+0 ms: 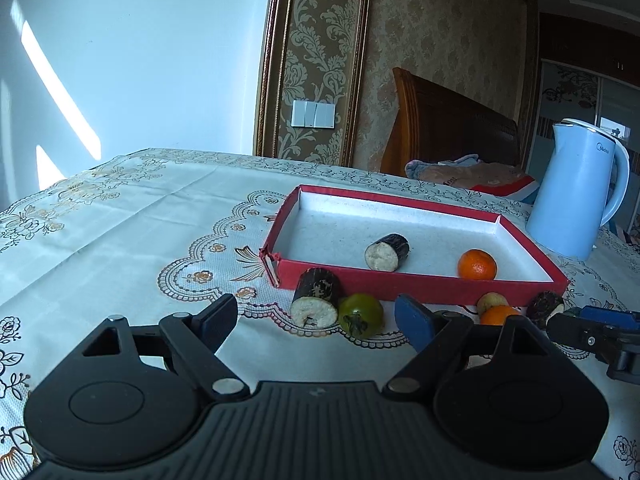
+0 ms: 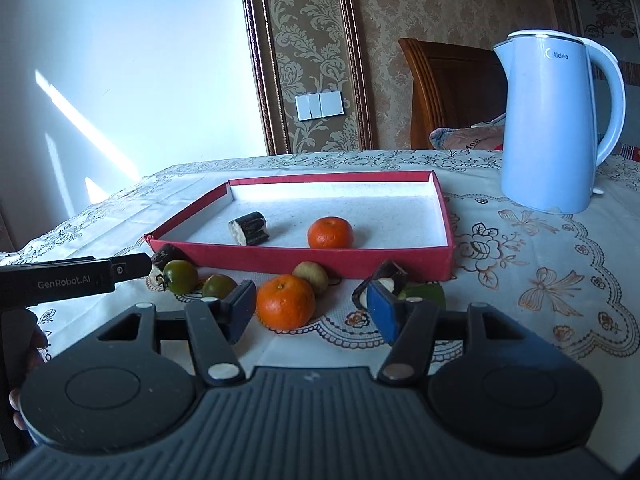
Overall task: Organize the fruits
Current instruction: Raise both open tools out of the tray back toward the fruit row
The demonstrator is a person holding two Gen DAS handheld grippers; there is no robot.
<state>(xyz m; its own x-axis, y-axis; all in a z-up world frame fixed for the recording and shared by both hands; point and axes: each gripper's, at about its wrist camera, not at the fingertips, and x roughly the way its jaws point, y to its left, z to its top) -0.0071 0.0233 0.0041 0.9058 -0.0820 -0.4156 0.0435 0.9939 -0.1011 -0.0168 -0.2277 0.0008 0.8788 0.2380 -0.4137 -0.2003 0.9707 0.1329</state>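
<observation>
Both jaws gape empty; a glossy orange mandarin (image 2: 285, 301) sits between the right gripper's (image 2: 312, 312).

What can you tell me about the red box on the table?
The red box is a shallow rectangular tray that looks like cardboard, red outside with a white, slightly speckled lining. It lies flat and open on the patterned tablecloth. One near corner is torn open. Inside lie a sugarcane piece and a mandarin, apart from each other. More fruit lies along its near wall.
</observation>
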